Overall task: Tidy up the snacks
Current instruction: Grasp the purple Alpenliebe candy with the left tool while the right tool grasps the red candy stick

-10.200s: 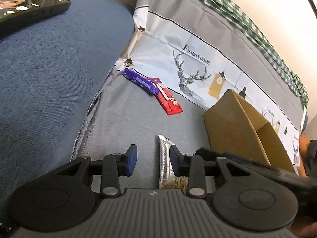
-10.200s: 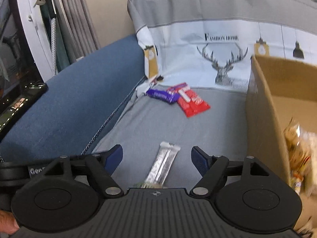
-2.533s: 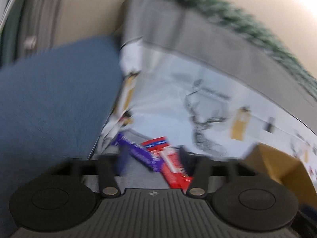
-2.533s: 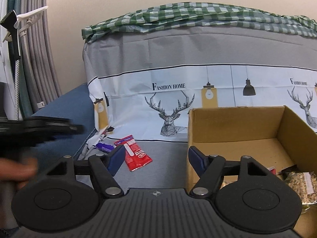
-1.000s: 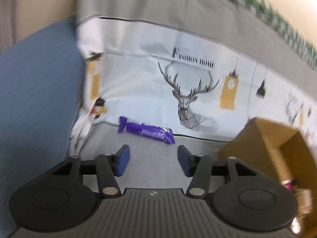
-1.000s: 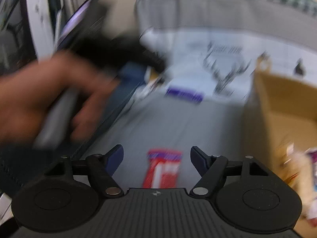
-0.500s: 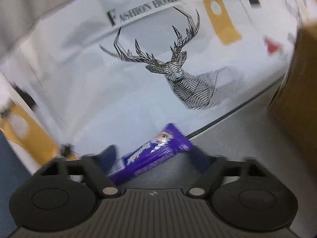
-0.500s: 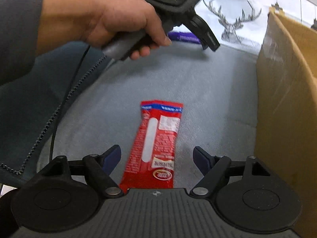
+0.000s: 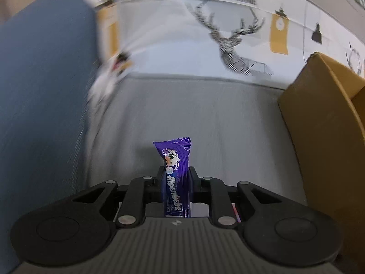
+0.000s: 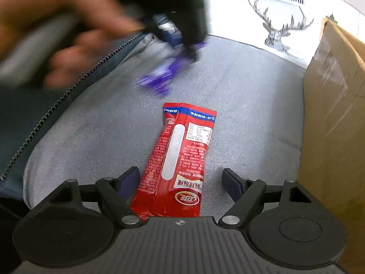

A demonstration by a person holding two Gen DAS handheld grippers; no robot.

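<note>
Two snacks in play on the grey sofa cushion point(image 10: 239, 96). Left gripper point(image 9: 175, 180): jaws just closed, pads clamped on the purple Alpenliebe candy stick point(image 9: 175, 178), wrapper end poking forward, raised off the cushion. Right gripper point(image 10: 181, 179): jaws wide apart, straddling the red snack packet point(image 10: 178, 159) lying flat, not pressing it. Cardboard box point(image 10: 335, 114) just right of the packet.
</note>
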